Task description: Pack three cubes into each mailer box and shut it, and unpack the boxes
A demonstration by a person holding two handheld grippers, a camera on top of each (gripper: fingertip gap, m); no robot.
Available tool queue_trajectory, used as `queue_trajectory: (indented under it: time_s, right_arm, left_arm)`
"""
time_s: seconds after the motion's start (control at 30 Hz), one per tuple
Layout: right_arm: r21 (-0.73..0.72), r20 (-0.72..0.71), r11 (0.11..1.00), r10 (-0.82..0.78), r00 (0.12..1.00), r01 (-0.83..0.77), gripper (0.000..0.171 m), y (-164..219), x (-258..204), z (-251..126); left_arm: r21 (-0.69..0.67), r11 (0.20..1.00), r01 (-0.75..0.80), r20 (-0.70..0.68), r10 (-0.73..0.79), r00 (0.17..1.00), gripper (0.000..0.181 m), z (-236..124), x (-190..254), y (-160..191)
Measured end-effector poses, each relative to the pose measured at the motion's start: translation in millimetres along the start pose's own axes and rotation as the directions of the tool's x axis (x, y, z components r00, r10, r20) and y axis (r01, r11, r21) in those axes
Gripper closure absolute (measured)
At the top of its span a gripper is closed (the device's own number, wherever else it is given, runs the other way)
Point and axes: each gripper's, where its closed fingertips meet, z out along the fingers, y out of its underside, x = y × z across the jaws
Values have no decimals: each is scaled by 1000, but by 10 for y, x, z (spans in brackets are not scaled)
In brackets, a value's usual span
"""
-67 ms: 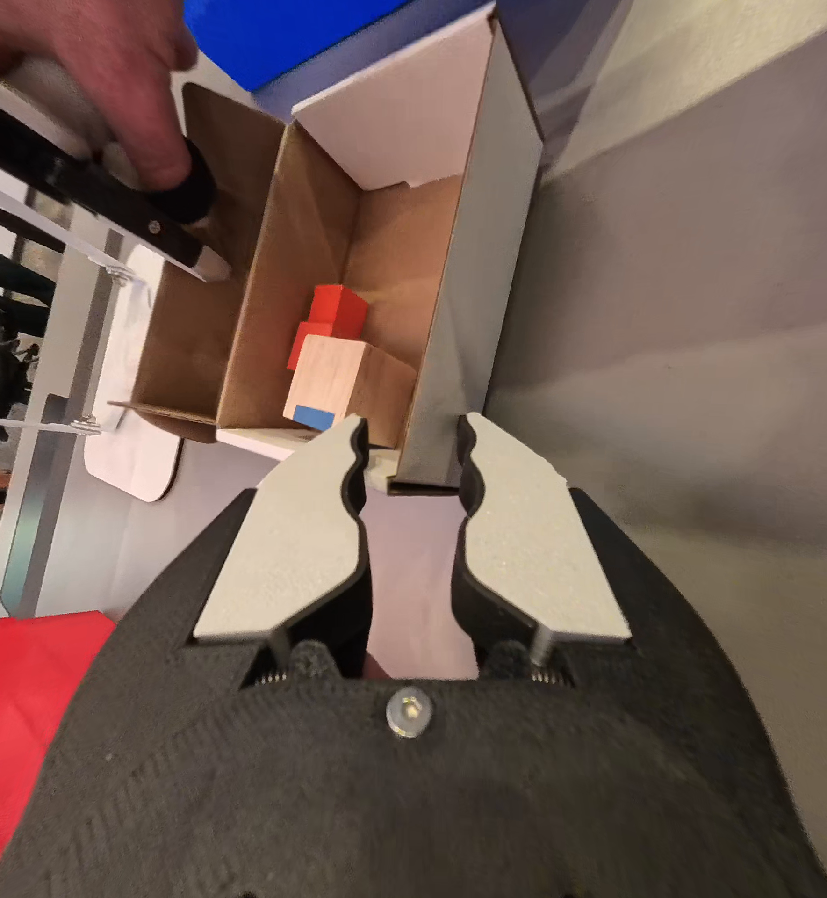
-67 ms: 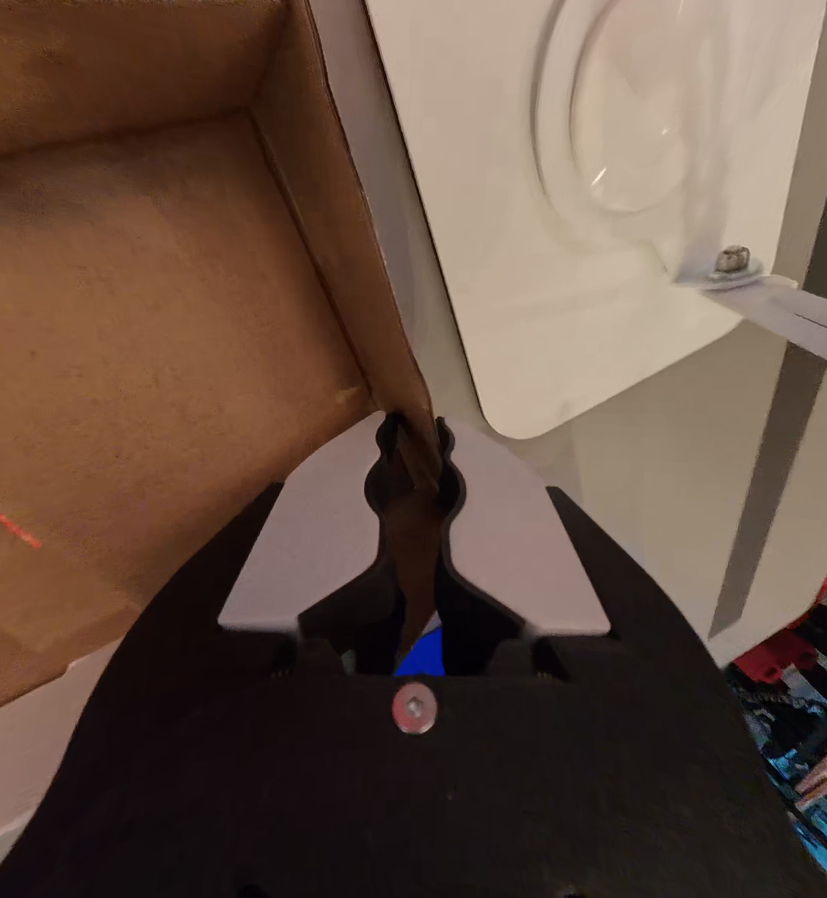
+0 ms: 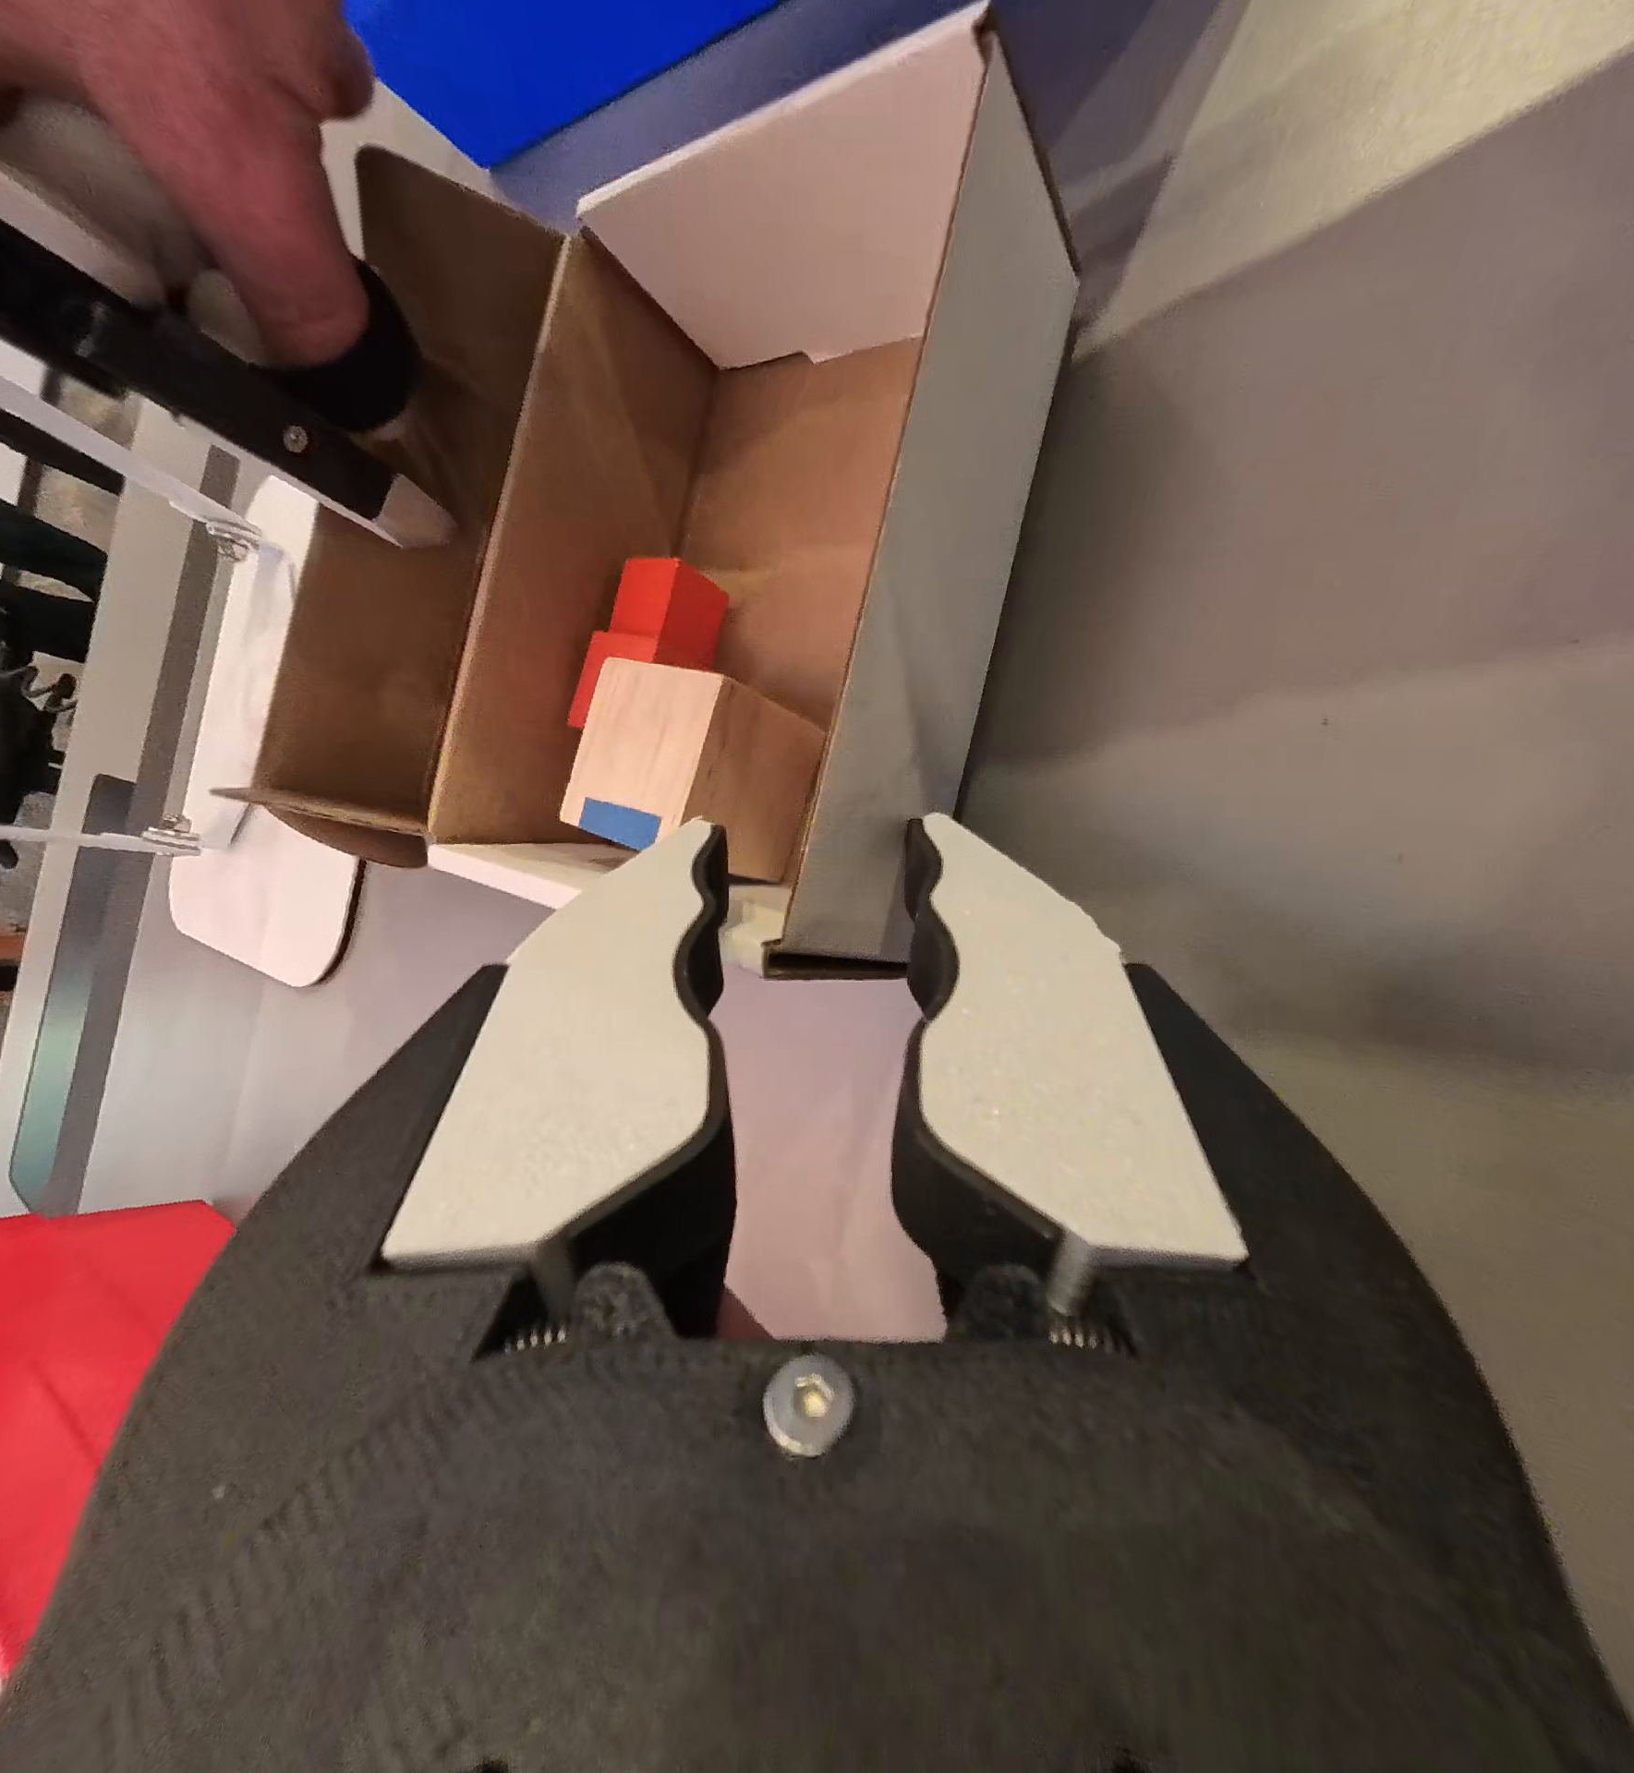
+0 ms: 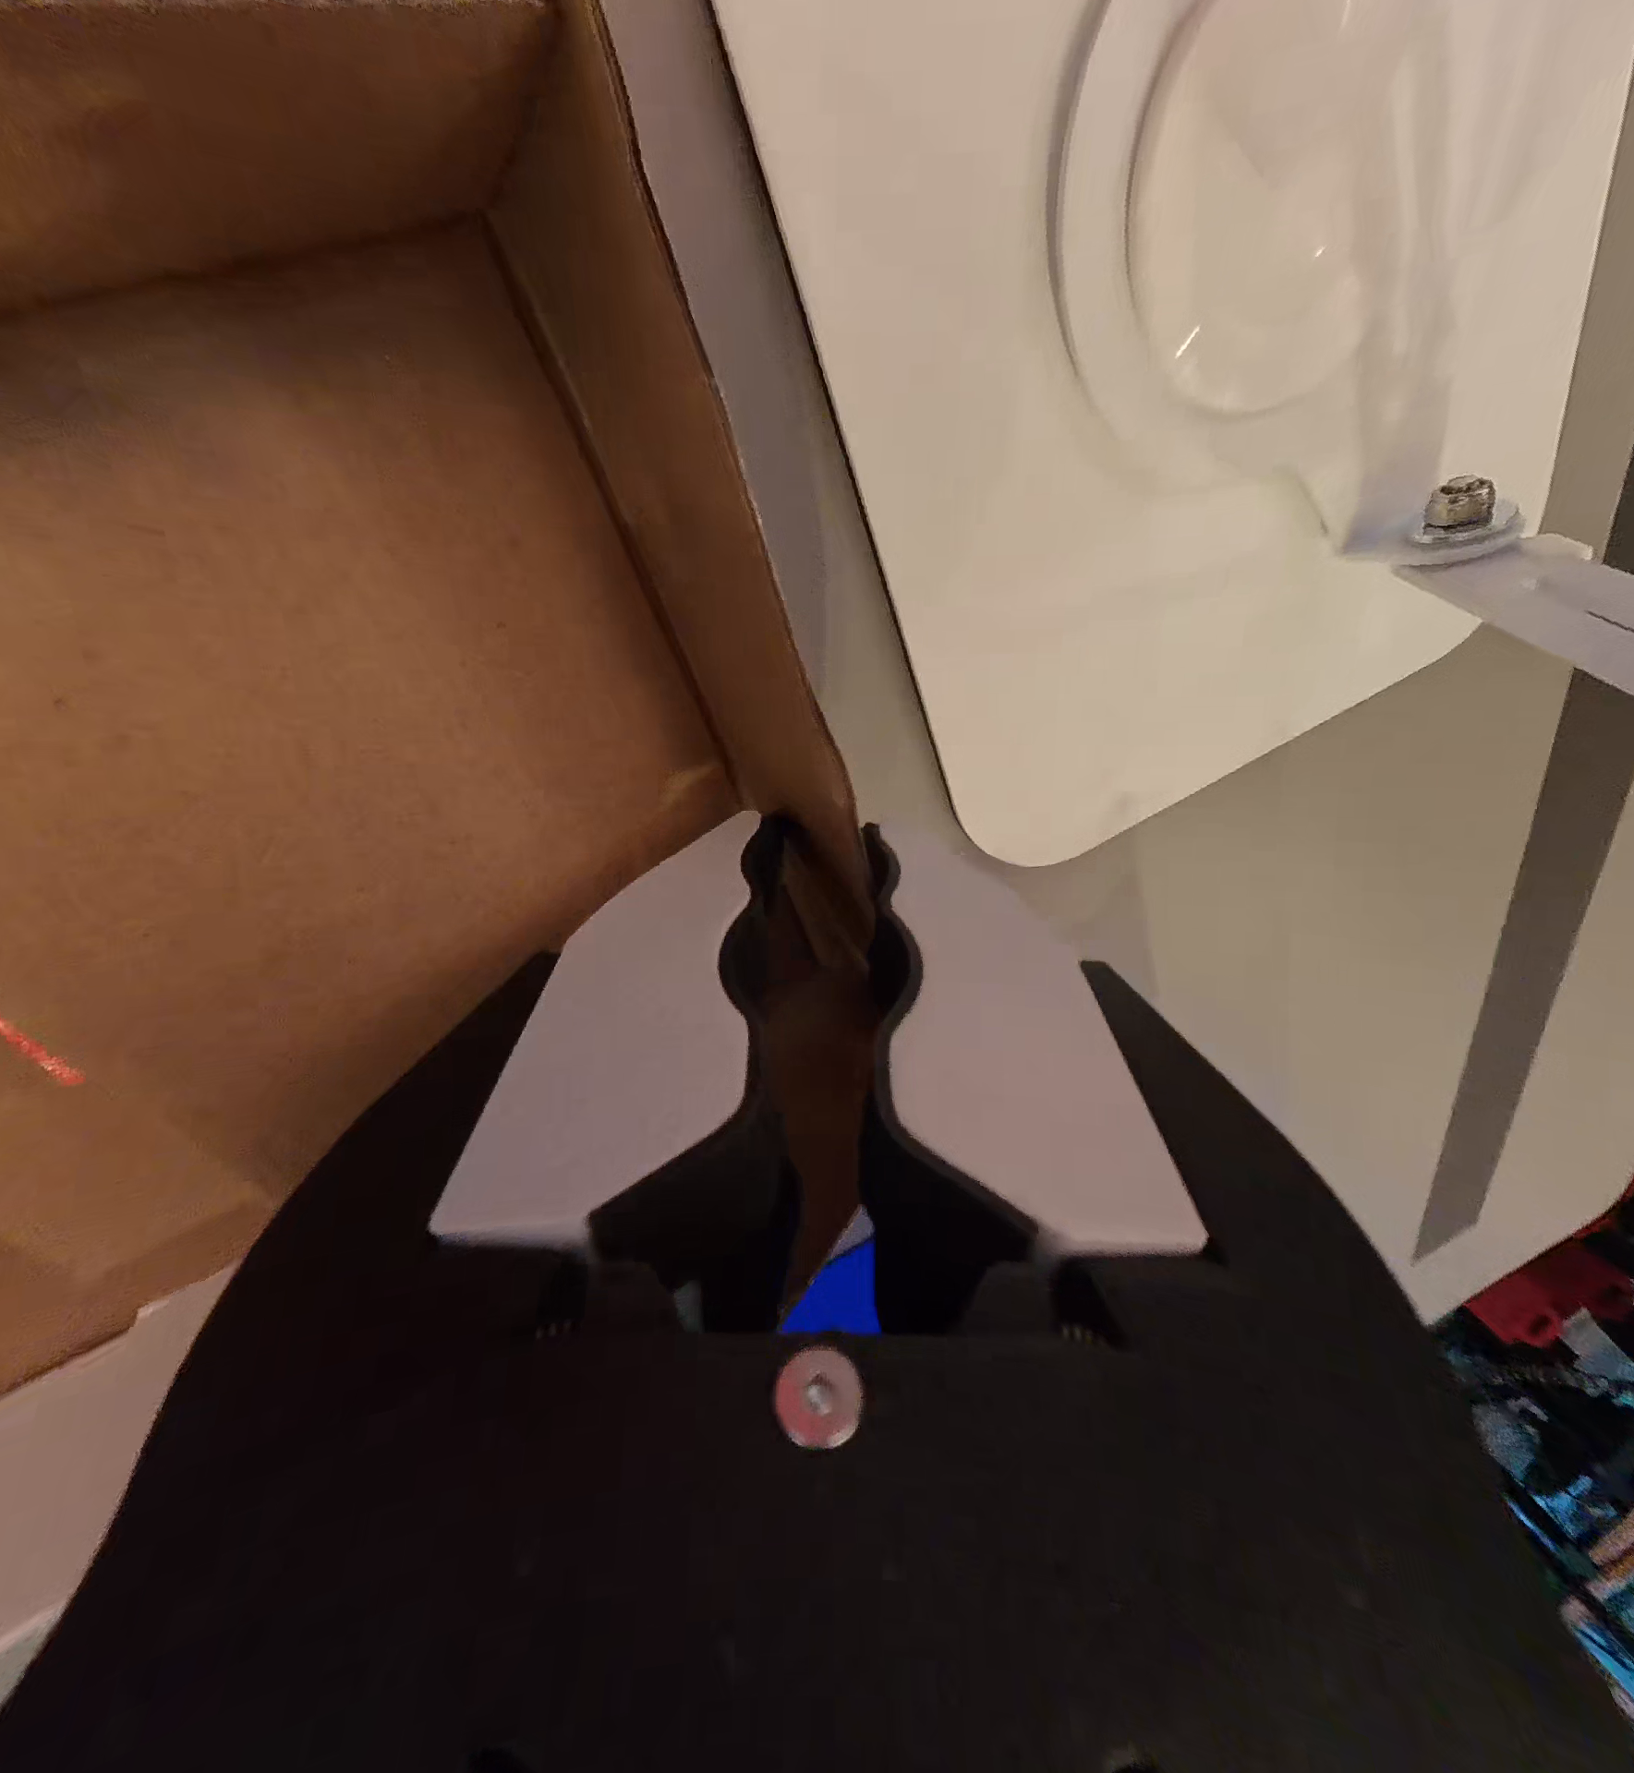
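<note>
The white bench carries an open mailer box, white outside and brown inside, lying a little far from the left claw. Its long axis runs from near to far in the left wrist view, and the open top faces up toward the camera. On its left side a brown panel, probably the lid, is folded out and open.

The right claw is clenched on the thin edge of this cardboard lid; its pads press on both faces. The left claw is released, its jaws apart, and the near end of the box's right wall stands just between the tips without clear touching.

Inside the box lie three cubes together at the near end: a pale wooden cube with a small blue patch, and behind it two red cubes, touching each other.

I judge the cardboard as light and quite stiff, but it bends at the folds, so it is better to hold it at an edge near a corner. The cubes look hard, light and a little smooth; opposite flat faces give the sure grip.
</note>
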Motion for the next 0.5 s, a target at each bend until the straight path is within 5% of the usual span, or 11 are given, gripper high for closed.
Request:
queue_trajectory:
  time_s: [0.3, 0.5]
  right_arm:
    - [65, -25, 997, -47, 999, 49, 135, -91, 8, -291]
    - [270, -64, 962, -28, 998, 45, 125, -227, 49, -863]
  left_arm:
    - [-26, 1000, -1, -22, 0, 1000, 152, 38, 69, -2]
    - [-40, 999, 10, -19, -11, 1000, 154, 52, 62, -1]
